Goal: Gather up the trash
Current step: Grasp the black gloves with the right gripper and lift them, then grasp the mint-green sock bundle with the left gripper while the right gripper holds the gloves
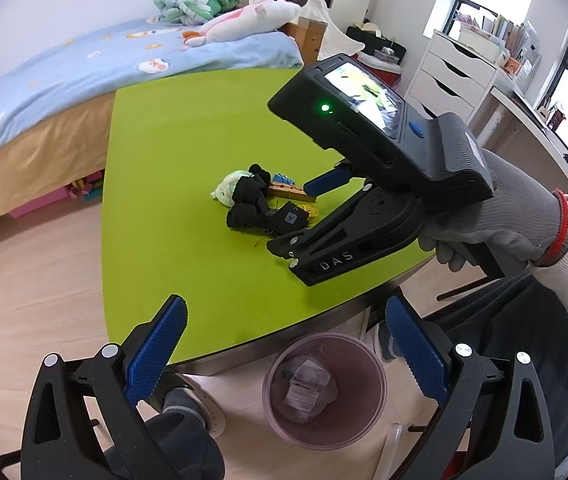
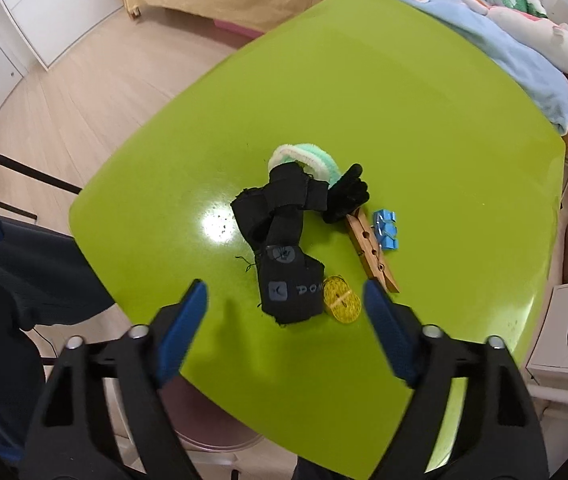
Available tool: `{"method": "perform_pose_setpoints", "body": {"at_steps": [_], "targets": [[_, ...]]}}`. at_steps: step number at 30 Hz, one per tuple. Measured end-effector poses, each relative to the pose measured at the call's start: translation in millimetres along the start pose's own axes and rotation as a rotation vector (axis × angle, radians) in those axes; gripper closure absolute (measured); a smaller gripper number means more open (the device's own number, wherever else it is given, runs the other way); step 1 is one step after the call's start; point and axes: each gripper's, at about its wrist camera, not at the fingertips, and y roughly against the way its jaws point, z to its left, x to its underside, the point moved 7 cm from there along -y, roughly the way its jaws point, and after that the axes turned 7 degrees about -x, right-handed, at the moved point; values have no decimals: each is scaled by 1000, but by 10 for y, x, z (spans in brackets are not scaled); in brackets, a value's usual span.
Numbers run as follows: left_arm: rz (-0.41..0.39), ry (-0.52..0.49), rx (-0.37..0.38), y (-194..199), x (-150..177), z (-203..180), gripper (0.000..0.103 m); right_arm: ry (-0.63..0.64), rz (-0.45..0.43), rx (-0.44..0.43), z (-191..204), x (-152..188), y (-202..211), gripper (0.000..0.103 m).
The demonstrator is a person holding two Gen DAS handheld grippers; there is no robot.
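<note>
A small heap of trash lay mid-way across the glossy lime-green counter (image 2: 404, 120): a frayed black fabric strap (image 2: 284, 248) folded over itself, with a grey printed patch; a fuzzy white-and-mint ring (image 2: 304, 154) behind it; a knobbly black glove-like piece (image 2: 346, 198); a wooden clothespin (image 2: 372, 250) lying flat; crumpled blue clips (image 2: 386, 230) just beside the pin; and a flat yellow mesh disc (image 2: 342, 300) touching the strap's near end.

The right gripper (image 2: 286, 320) hung above the near end of the heap, tilted down, its ridged blue pads spread wide with nothing between them. A grey-gloved hand (image 1: 496, 216) held its handle. The left gripper (image 1: 284, 344) was equally wide apart and empty, poised over the counter's near edge and a translucent pink bin (image 1: 324, 392) on the floor, which held crumpled paper and wrappers.

Pale wood-plank floor (image 1: 35, 280) surrounded the counter. Beyond stood a bed (image 1: 83, 64) with a blue patterned cover and plush toys, and a white drawer unit (image 1: 452, 72) near the window.
</note>
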Motion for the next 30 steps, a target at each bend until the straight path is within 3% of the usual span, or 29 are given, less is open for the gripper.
{"method": "perform_pose_setpoints", "body": {"at_steps": [5, 9, 23, 30], "targets": [[6, 10, 3, -31, -10, 20, 7, 15, 16, 21, 16, -36, -72, 68], [5, 12, 3, -44, -40, 35, 7, 10, -5, 21, 9, -25, -33, 78], [13, -4, -7, -154, -231, 117, 7, -140, -173, -90, -92, 246, 532, 82], [38, -23, -7, -317, -474, 150, 7, -217, -209, -115, -272, 451, 703, 82]]}}
